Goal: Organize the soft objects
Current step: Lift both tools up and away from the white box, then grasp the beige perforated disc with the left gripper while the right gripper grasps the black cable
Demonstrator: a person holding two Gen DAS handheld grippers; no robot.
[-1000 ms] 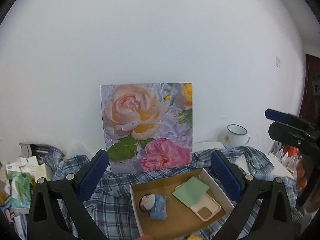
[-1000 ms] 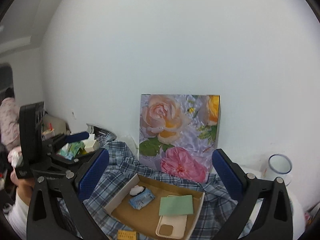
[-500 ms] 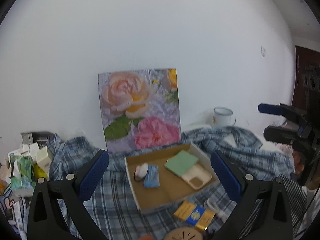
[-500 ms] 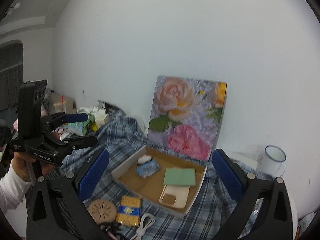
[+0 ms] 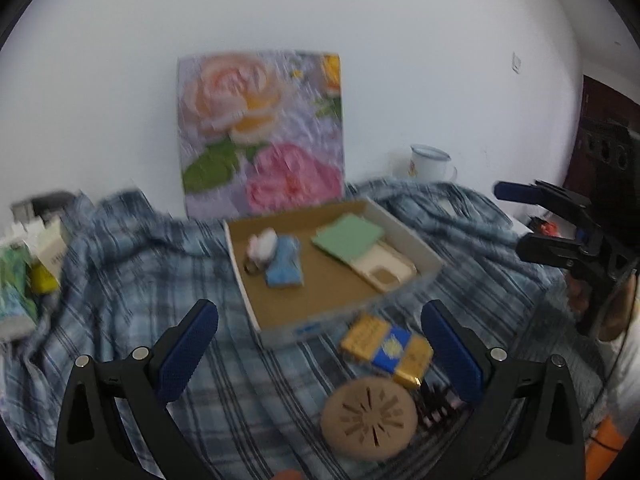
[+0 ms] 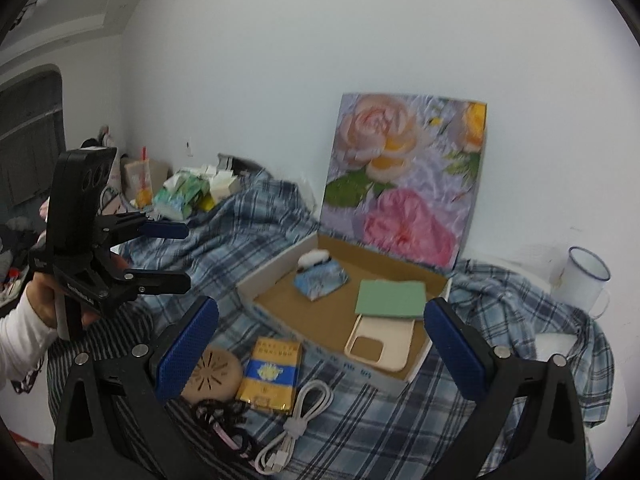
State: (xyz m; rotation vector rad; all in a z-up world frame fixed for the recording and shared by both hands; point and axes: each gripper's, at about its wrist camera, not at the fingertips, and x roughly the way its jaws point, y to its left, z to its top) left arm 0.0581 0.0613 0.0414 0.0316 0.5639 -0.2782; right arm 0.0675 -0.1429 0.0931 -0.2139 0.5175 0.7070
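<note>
A shallow cardboard box (image 5: 400, 224) (image 6: 276, 268) lies on a blue plaid cloth (image 5: 132, 264) (image 6: 248, 224). In it lie a blue soft pouch (image 5: 285, 267) (image 6: 320, 280), a white fluffy item (image 5: 262, 245) (image 6: 314, 257), a green pad (image 5: 348, 237) (image 6: 391, 299) and a beige phone case (image 5: 386, 271) (image 6: 380, 344). In front of the box lie a yellow-blue pack (image 5: 388, 346) (image 6: 272, 376), a tan round disc (image 5: 370, 418) (image 6: 216, 376), a white cable (image 6: 296, 424) and a dark tangled cord (image 6: 224, 420). My left gripper (image 5: 320, 344) (image 6: 168, 252) is open and empty. My right gripper (image 6: 320, 344) (image 5: 516, 220) is open and empty.
A flower picture (image 5: 262, 132) (image 6: 404, 176) leans on the white wall behind the box. A white enamel mug (image 5: 428, 162) (image 6: 584, 280) stands at the right. Cartons and packets (image 5: 28, 272) (image 6: 192, 192) are piled at the left.
Both grippers have tilted down and pulled back. The items in front of the box have come into view. Both grippers stay open.
</note>
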